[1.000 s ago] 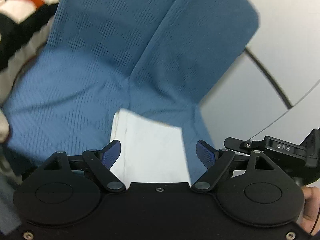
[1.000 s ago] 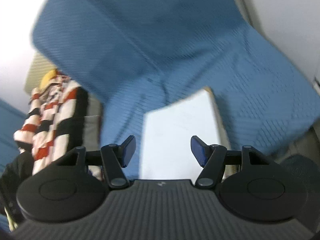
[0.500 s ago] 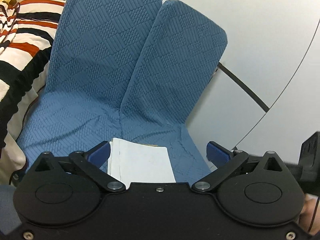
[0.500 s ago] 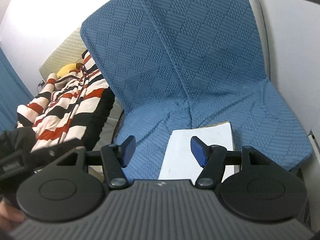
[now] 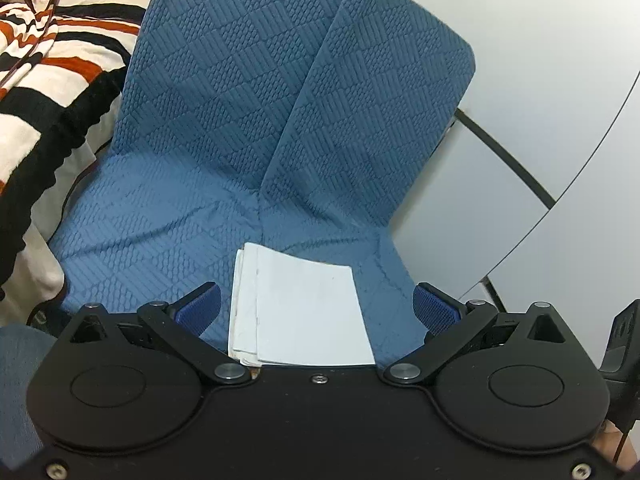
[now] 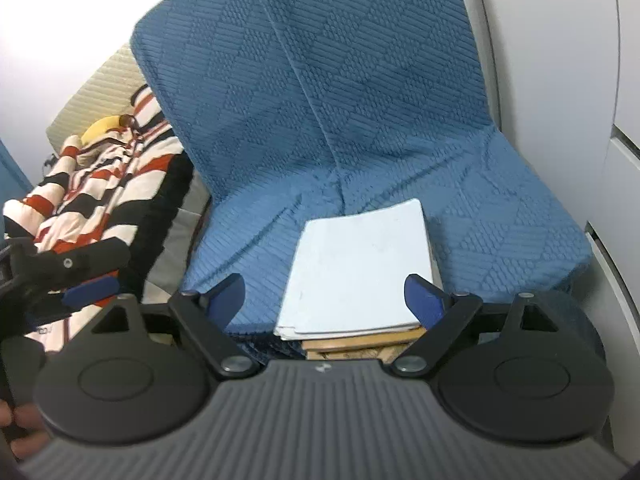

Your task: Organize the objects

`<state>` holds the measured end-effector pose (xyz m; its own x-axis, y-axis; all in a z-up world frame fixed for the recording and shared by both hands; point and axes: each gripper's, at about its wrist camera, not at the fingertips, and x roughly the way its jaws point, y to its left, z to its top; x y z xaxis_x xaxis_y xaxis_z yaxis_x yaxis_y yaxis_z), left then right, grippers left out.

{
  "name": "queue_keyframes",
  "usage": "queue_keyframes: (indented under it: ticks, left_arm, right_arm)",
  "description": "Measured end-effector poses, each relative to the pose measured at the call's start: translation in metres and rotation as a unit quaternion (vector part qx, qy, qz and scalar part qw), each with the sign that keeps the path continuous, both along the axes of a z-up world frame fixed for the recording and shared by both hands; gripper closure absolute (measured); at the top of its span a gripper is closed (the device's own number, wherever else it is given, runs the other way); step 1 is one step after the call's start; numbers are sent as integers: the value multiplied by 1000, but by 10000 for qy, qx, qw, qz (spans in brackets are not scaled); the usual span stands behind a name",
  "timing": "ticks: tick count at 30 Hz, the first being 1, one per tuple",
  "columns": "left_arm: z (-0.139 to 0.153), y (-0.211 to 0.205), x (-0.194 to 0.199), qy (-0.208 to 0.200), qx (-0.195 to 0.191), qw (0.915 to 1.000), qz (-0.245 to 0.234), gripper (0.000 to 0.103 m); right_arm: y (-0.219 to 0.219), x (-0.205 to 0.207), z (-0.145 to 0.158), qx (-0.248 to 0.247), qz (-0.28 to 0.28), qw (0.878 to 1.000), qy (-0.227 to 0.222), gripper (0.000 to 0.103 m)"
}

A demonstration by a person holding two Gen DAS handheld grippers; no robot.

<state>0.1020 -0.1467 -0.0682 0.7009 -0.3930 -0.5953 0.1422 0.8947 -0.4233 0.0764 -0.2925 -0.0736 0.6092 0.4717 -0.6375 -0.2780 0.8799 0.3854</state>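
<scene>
A stack of white papers (image 5: 304, 304) lies on the seat of a blue quilted sofa (image 5: 224, 92). In the right wrist view the white papers (image 6: 360, 268) rest on top of tan books (image 6: 360, 344) near the seat's front edge. My left gripper (image 5: 316, 304) hangs open above the stack, its blue pads wide apart and touching nothing. My right gripper (image 6: 332, 296) is opening its jaws; the stack shows between the pads, which do not press on it. The left gripper (image 6: 80, 276) also shows at the left of the right wrist view.
A red, black and white striped blanket (image 5: 44, 64) is heaped to the left of the sofa, with a yellow item (image 6: 106, 126) on it. White wall panels (image 5: 552, 80) with dark seams stand to the right. A hand (image 6: 20, 432) holds a gripper handle.
Both grippers pulled back and rose from the stack, so more of the sofa shows. The left jaws widened first, and the right jaws widened in the last half second.
</scene>
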Motion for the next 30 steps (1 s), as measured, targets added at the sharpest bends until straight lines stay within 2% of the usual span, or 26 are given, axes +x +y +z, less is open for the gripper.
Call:
queue_keyframes:
  ticks: [4,10,30]
  left_arm:
    - [-13,-3,2,132,34,9999,28,1]
    - [-21,-8,2,191,73,9998,-45,1]
    - [-19,-18,0,104,286,9995,-93,1]
  right_arm:
    - [3,-1,-13,-210,-43,9997,92,15]
    - [6,-2,-22,-245,-71,9995,191,15]
    - [4,-1,-19,-282,-102,9994,165,15]
